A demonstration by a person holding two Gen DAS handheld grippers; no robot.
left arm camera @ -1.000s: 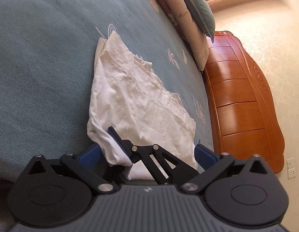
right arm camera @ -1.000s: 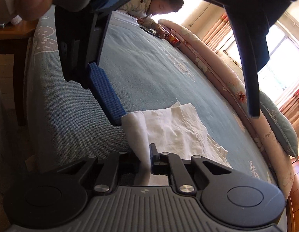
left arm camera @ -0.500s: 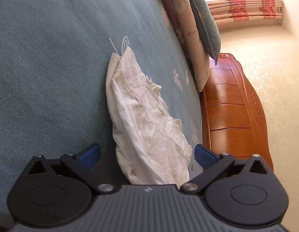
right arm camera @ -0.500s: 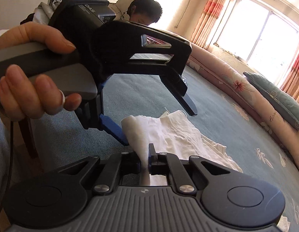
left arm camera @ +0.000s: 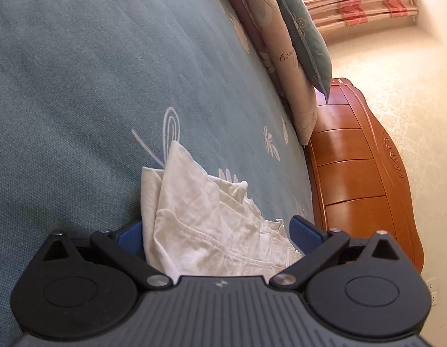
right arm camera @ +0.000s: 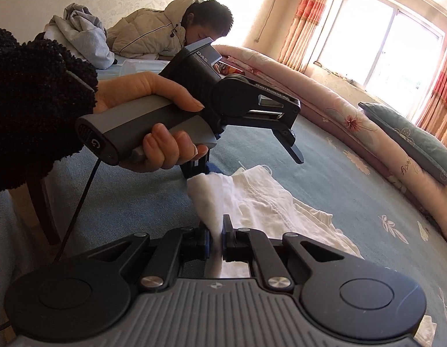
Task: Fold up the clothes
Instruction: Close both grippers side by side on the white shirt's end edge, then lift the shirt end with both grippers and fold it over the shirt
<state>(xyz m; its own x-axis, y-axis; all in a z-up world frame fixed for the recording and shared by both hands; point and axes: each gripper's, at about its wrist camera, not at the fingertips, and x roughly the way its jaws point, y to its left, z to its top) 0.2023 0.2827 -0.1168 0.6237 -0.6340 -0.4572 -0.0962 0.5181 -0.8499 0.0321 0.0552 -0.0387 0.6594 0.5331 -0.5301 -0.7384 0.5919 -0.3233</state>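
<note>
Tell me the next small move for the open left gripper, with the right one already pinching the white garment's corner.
Probably close the left gripper on the white garment. Its blue fingers stand wide apart with the cloth's near edge lying between them, not yet pressed. The right gripper is already shut on the neighbouring corner, so a second grip would let both hands lift that edge off the blue bedspread for the fold.

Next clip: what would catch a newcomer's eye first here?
The crumpled white garment on the blue-green bedspread, one corner pinched in the shut right gripper at the bottom of its view. Just above it, a hand in a black fuzzy sleeve holds the left gripper, wide open over the cloth.
</note>
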